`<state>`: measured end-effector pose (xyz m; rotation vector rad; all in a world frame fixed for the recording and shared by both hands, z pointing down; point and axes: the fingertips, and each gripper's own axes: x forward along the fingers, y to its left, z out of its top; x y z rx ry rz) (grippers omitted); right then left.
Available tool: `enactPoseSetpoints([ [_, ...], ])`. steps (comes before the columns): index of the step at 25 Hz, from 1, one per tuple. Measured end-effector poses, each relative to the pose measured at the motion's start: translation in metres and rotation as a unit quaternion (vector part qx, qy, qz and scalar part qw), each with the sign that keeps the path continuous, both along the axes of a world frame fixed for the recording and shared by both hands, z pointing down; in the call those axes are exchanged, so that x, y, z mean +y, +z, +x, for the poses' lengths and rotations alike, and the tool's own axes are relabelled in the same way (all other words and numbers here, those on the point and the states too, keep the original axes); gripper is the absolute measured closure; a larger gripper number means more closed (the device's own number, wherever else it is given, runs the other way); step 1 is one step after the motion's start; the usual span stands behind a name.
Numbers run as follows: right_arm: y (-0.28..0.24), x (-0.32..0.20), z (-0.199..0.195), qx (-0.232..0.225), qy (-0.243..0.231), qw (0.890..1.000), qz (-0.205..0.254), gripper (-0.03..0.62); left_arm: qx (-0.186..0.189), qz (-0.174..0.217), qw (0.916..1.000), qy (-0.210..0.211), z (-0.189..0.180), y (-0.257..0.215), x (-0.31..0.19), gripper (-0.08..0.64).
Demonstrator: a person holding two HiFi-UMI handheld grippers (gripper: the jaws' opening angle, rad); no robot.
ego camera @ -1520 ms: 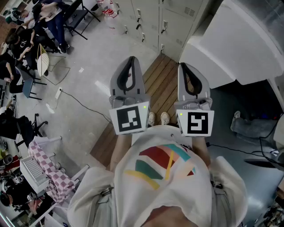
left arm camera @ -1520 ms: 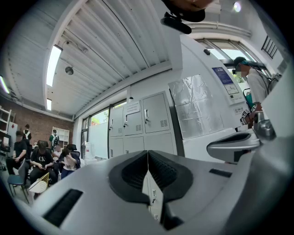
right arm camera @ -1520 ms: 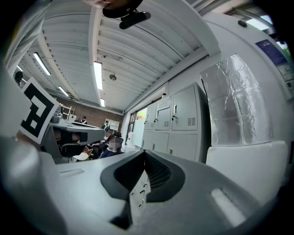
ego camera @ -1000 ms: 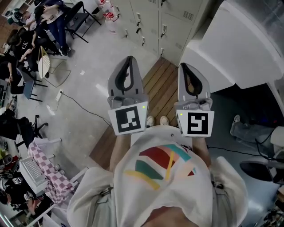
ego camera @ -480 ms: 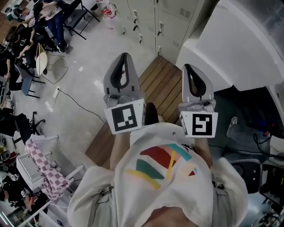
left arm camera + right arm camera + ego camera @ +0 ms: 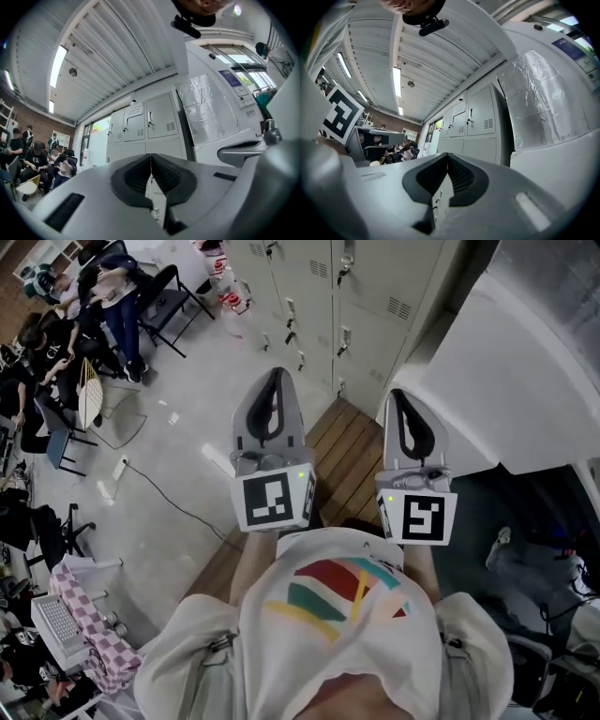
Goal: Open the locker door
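Note:
A bank of grey lockers [image 6: 319, 296] stands ahead, its doors closed, each with a small handle [image 6: 346, 337] and vent slots. Both gripper views show the same lockers [image 6: 159, 117] [image 6: 480, 117] a few steps off. My left gripper [image 6: 275, 374] and right gripper [image 6: 400, 395] are held side by side in front of my chest, pointing at the lockers. Each is shut with its jaws touching and nothing between them, as the left gripper [image 6: 151, 157] and right gripper [image 6: 448, 157] show in their own views.
A large white machine [image 6: 525, 371] rises at the right, beside the lockers. A wooden floor panel [image 6: 342, 456] lies underfoot. Several seated people and chairs [image 6: 84, 306] fill the far left. A cable [image 6: 159, 493] crosses the grey floor; a checked cloth [image 6: 89, 615] lies at lower left.
The view has tilted up and moved closer to the lockers, so more locker doors show at the top. Both grippers stay shut and side by side.

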<state>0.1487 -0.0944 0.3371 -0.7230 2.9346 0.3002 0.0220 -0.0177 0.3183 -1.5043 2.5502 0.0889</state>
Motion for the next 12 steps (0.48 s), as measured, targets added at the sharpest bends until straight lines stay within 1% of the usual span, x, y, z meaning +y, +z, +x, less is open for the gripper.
enactPoseSetpoints([
  [2,0.018,-0.018,-0.024,-0.001,0.009,1.0,-0.002,0.588,0.006,0.005,0.9999,0.014,-0.022,0.019,-0.016,0.545],
  [4,0.033,-0.03,-0.054,-0.004,0.009,1.0,-0.017,0.588,0.006,0.004,0.9997,0.024,-0.048,0.029,-0.028,0.545],
  [8,0.037,-0.051,-0.116,-0.004,0.008,0.999,-0.034,0.588,-0.009,-0.002,0.9993,0.036,-0.104,0.023,-0.053,0.545],
  [9,0.036,-0.053,-0.133,-0.001,0.005,0.999,-0.033,0.588,-0.004,0.001,0.9993,0.037,-0.119,0.02,-0.057,0.545],
  [12,0.034,-0.054,-0.183,0.018,-0.018,0.999,-0.027,0.588,0.03,0.018,0.9983,0.046,-0.164,0.017,-0.067,0.545],
])
